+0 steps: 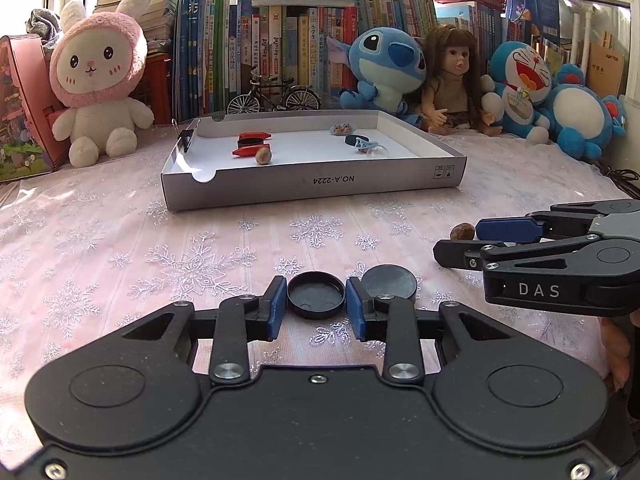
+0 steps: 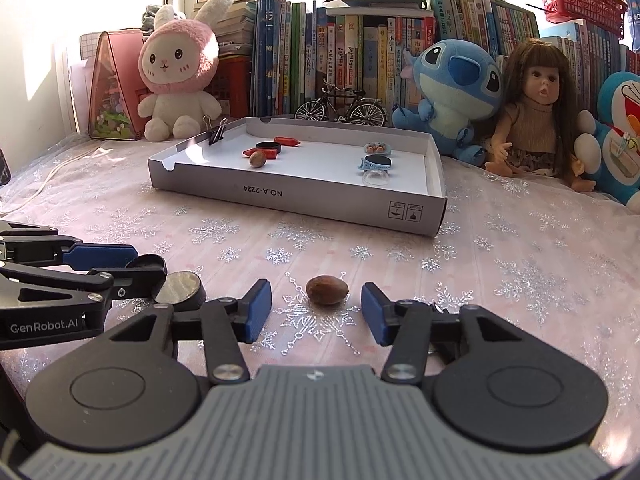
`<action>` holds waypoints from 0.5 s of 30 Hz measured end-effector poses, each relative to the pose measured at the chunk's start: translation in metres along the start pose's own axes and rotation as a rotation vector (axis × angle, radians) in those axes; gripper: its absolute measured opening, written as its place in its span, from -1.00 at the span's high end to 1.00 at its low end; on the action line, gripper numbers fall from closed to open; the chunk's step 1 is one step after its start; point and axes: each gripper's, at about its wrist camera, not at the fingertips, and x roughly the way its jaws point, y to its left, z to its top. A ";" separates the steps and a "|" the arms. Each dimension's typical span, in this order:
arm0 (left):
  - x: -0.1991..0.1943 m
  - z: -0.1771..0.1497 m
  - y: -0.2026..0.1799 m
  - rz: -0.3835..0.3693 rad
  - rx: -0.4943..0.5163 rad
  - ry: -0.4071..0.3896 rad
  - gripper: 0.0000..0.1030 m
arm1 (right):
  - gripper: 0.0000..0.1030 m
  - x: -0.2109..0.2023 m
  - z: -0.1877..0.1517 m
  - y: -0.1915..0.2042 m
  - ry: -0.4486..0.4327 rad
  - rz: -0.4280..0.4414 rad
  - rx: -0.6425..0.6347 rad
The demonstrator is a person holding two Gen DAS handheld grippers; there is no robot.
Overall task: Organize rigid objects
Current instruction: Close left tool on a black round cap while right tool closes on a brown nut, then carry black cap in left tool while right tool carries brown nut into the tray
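A black round cap (image 1: 316, 294) lies hollow side up on the tablecloth between the blue pads of my left gripper (image 1: 316, 304), which is open around it; whether the pads touch it I cannot tell. A flat dark disc (image 1: 389, 281) lies just right of it, also in the right wrist view (image 2: 179, 287). A brown nut (image 2: 326, 289) lies between the spread pads of my open right gripper (image 2: 316, 308). The white cardboard tray (image 1: 312, 184) behind holds red pieces (image 1: 253, 136), a second nut (image 1: 263, 155), a black cap and a blue clip (image 2: 375, 165).
Plush toys, a doll (image 2: 536, 112), a model bicycle (image 1: 274, 98) and a wall of books line the back edge. A binder clip (image 2: 216, 132) is clamped on the tray's left wall. The two grippers sit close side by side on the pink snowflake cloth.
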 end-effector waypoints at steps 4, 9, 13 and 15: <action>0.000 0.000 -0.002 0.005 0.007 -0.004 0.42 | 0.11 0.002 0.001 0.001 0.002 -0.006 0.000; 0.001 0.002 0.000 0.003 -0.012 0.001 0.42 | 0.42 0.002 0.002 0.001 0.003 -0.016 0.006; 0.002 0.008 0.002 0.004 -0.018 -0.003 0.42 | 0.44 0.002 0.004 0.000 0.002 -0.018 0.018; 0.002 0.012 0.003 0.010 -0.015 -0.005 0.42 | 0.45 0.002 0.005 0.001 -0.001 -0.018 0.022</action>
